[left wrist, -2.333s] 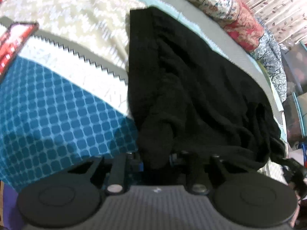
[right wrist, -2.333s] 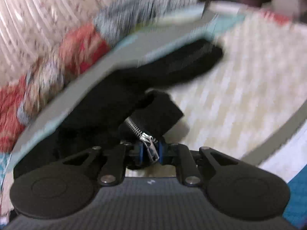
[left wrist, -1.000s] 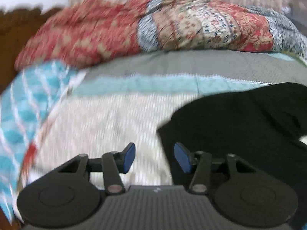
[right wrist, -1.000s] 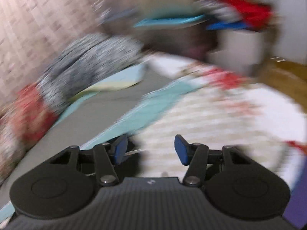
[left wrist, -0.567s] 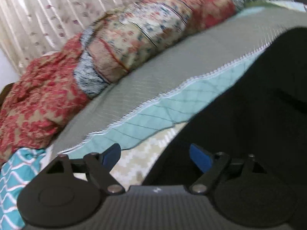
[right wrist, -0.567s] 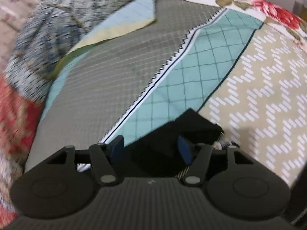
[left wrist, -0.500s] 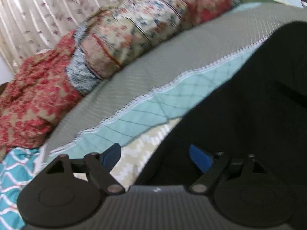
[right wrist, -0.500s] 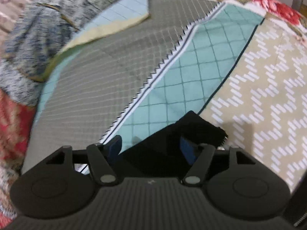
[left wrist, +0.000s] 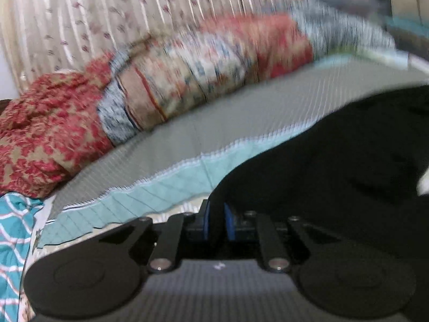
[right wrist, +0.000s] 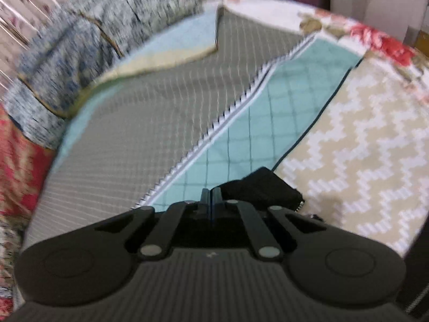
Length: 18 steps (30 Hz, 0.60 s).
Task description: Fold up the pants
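Having just snapped together, left tongs [left wrist: 215, 224] and right tongs [right wrist: 211, 201] each pinched an edge of the black fleece pants [left wrist: 335, 166], ready for the next fold

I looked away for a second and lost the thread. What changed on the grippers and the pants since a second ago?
Both grippers' jaws have just closed from open. The left gripper now pinches the black pants' edge; the right gripper is shut at the pants' other corner. The pants stay on the patterned bedspread.
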Available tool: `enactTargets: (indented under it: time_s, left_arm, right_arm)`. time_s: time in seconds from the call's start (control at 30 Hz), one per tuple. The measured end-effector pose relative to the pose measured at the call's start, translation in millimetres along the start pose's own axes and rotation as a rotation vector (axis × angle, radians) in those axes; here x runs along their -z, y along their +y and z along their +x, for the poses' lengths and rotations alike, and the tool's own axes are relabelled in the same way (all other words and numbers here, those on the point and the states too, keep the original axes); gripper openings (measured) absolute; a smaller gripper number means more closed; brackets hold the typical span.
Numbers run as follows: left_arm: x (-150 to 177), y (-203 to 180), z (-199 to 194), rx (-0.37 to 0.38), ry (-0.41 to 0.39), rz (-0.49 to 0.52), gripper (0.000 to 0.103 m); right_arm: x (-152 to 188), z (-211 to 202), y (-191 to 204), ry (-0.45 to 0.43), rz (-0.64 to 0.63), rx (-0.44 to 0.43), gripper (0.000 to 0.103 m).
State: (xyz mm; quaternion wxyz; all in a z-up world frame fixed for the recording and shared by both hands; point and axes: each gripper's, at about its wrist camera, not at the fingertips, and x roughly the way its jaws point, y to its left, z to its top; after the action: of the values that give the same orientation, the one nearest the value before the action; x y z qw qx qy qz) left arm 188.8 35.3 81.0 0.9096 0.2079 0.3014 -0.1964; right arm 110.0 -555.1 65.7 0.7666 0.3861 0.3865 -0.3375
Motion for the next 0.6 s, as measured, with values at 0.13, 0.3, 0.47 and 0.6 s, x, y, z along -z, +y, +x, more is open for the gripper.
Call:
enactTargets:
  time_s: [0.13,0.3,0.47,0.6]
  left_arm:
    - [4.7,-5.0,-69.2,0.027,-0.085,-0.015,0.011]
    - [31.6,-20.8,-142.1,0.068,-0.138,-0.017,0.011]
    - [75.8,-40.0,-184.9,0.142,-0.105,-0.065,0.011]
    - [114.6,-69.2,-190.1,0.197,-0.001,-0.066,0.011]
  right_arm:
    - [-0.8,-46.5,-11.0,-0.09,-0.011,-0.042,0.003]
    - [5.8,-104.9,-57.1,-0.214,0.029,-0.105,0.003]
    - [43.3,-154.4,-144.6,-0.309,0.103,-0.116,0.003]
    - [88.3,-152.7,-220.6,-0.3,0.161,-0.028,0.003]
